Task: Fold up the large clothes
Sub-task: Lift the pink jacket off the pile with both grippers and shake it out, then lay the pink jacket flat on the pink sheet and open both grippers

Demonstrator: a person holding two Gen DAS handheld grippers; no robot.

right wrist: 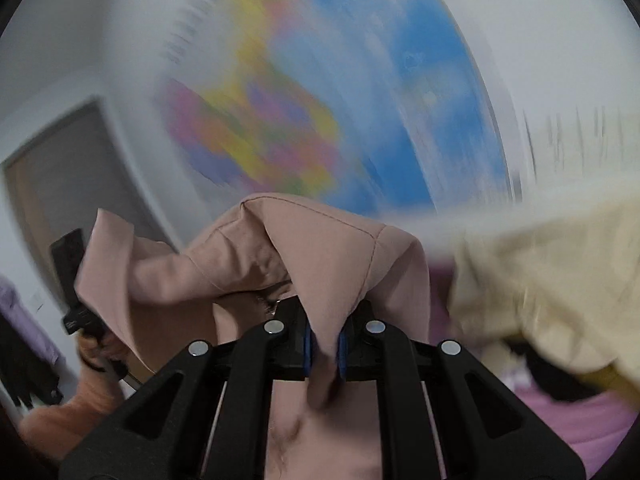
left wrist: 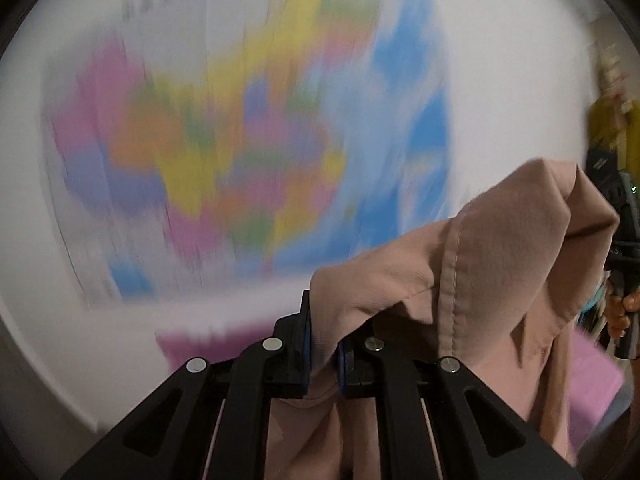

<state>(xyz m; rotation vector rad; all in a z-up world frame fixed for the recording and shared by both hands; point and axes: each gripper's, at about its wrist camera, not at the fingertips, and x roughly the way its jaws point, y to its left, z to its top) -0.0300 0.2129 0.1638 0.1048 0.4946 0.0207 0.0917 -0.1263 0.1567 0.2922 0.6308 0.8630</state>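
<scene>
- The left gripper (left wrist: 323, 354) sits at the bottom centre of the left wrist view, its fingers (left wrist: 302, 344) closed tight on a fold of the pink garment (left wrist: 472, 280).
- From that grip the garment rises to the right of the frame, a stitched seam running down its middle, and more of it hangs below between the gripper's arms.
- At the right edge of this view the other gripper shows partly, held by a hand (left wrist: 624, 316).
- The right gripper (right wrist: 325, 350) sits at the bottom centre of the right wrist view, its fingers (right wrist: 307, 350) pinched shut on another fold of the same garment (right wrist: 304, 240).
- The cloth arches above the fingers and stretches to the left of the frame, toward the left gripper (right wrist: 76, 280) and its hand (right wrist: 94, 354).
- A blurred, many-coloured map (left wrist: 240, 140) fills the wall behind in both views.
- A cream cloth (right wrist: 552, 276) lies at the right, over a purple surface (right wrist: 600, 424).
</scene>
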